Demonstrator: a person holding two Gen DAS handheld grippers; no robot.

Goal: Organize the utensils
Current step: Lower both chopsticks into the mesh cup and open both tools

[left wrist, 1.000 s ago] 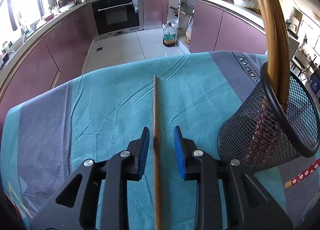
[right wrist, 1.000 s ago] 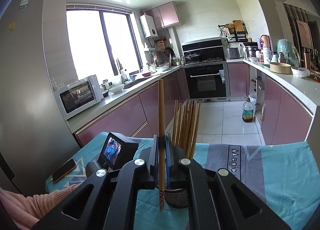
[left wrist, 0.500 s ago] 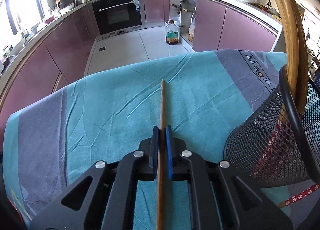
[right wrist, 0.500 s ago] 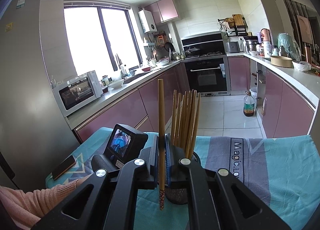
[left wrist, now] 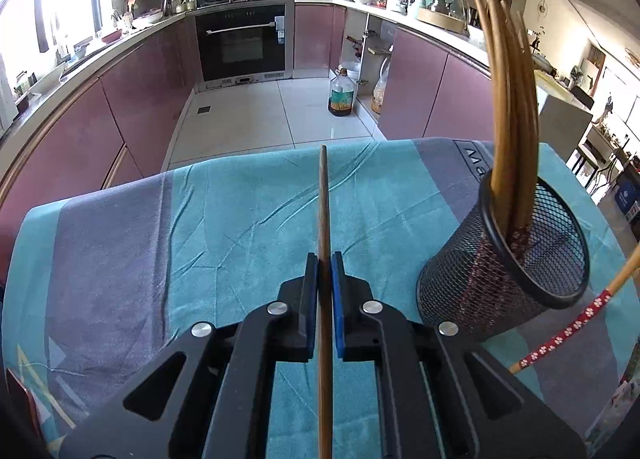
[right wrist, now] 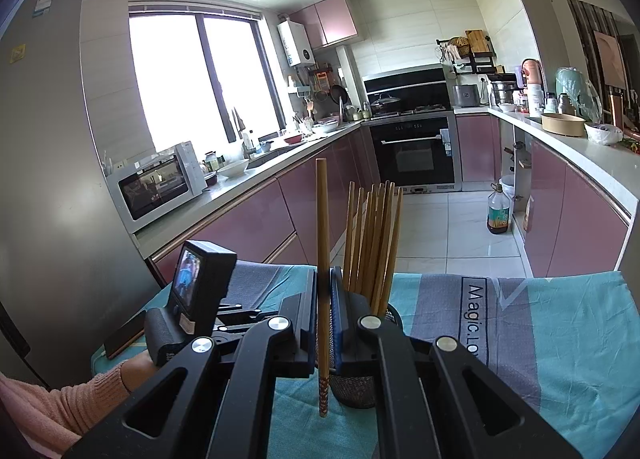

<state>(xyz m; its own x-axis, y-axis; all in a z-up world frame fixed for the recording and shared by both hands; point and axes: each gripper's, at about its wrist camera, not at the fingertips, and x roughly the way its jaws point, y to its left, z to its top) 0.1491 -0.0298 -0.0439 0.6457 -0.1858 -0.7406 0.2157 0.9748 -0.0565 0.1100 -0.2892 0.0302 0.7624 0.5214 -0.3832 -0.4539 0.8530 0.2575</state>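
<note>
**Both grippers clamped on one chopstick each, holder on cloth**

Landmark: mesh holder (left wrist: 520, 279), black, round, stood on teal-and-grey cloth (left wrist: 240, 219) over table. Held a bundle of chopsticks (left wrist: 516, 99), red-patterned ends down inside, plain ends fanned up above rim. Same holder seen in right view (right wrist: 356, 391), mostly hidden behind gripper, bundle (right wrist: 374, 243) upright above it.

Left gripper (left wrist: 325, 267): jaws pressed tight on a brown chopstick (left wrist: 324, 199), blue pads touching it on both sides. Sat left of holder, near but apart. Stick ran straight ahead along the fingers, far end pointed toward cloth's far edge, near end ran back under gripper body. Whether far tip touched cloth: could not tell.

Right gripper (right wrist: 324, 287): jaws pinched on a second chopstick (right wrist: 322, 219), held upright. Plain end stuck up above pads, red-patterned end hung below them, clear of cloth, just left of holder base in that view. Same stick caught in left view (left wrist: 572, 327), slanted, right of holder, red flower-print end lowest.

Also in right view: left gripper's camera unit (right wrist: 200, 283) left of holder, screen lit; hand (right wrist: 136, 375) in pink sleeve (right wrist: 60, 407) gripped its handle. Phone (right wrist: 124, 333) flat on cloth, further left, at table edge.

Beyond holder: purple cabinets, oven (left wrist: 244, 43), oil bottle (left wrist: 342, 95) on tiled floor.
</note>
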